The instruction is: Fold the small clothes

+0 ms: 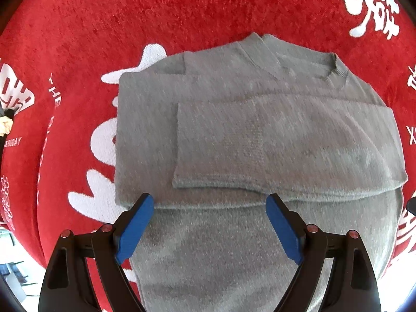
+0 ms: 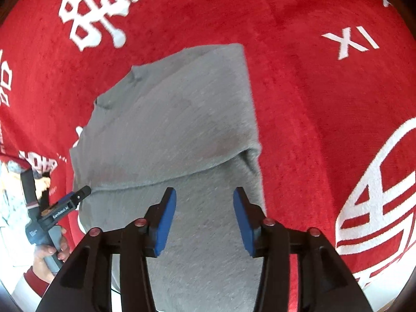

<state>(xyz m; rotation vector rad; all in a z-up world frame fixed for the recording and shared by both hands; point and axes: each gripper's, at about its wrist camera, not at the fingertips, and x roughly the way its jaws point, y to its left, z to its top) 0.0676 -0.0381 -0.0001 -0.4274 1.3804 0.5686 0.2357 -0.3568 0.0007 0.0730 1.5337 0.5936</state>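
a grey knit sweater (image 1: 260,135) lay on a red cloth (image 1: 130,13) printed with white characters and letters. in the left wrist view its ribbed collar (image 1: 330,70) sat at the far right of the garment, and both sleeves were already folded across the body: one lay along the top edge, while the other sleeve (image 1: 273,140) crossed the chest as a broad band ending in a straight cuff edge toward the left. the lower body of the sweater ran toward the camera beneath the left gripper (image 1: 209,200).

the left gripper hovered over the sweater's lower part with its blue-padded fingers (image 1: 135,228) spread wide, holding nothing; whether the tips touched the knit could not be told.

in the right wrist view the same sweater (image 2: 176,130) stretched away from the camera, its right edge bunched into a small fold. the right gripper (image 2: 204,195) hung over the hem end, jaws parted well apart with only grey fabric showing between them, gripping nothing. at the left edge of that view the person's left hand (image 2: 49,254) held the handle of the other gripper, whose tip sat just beside the sweater's left edge.
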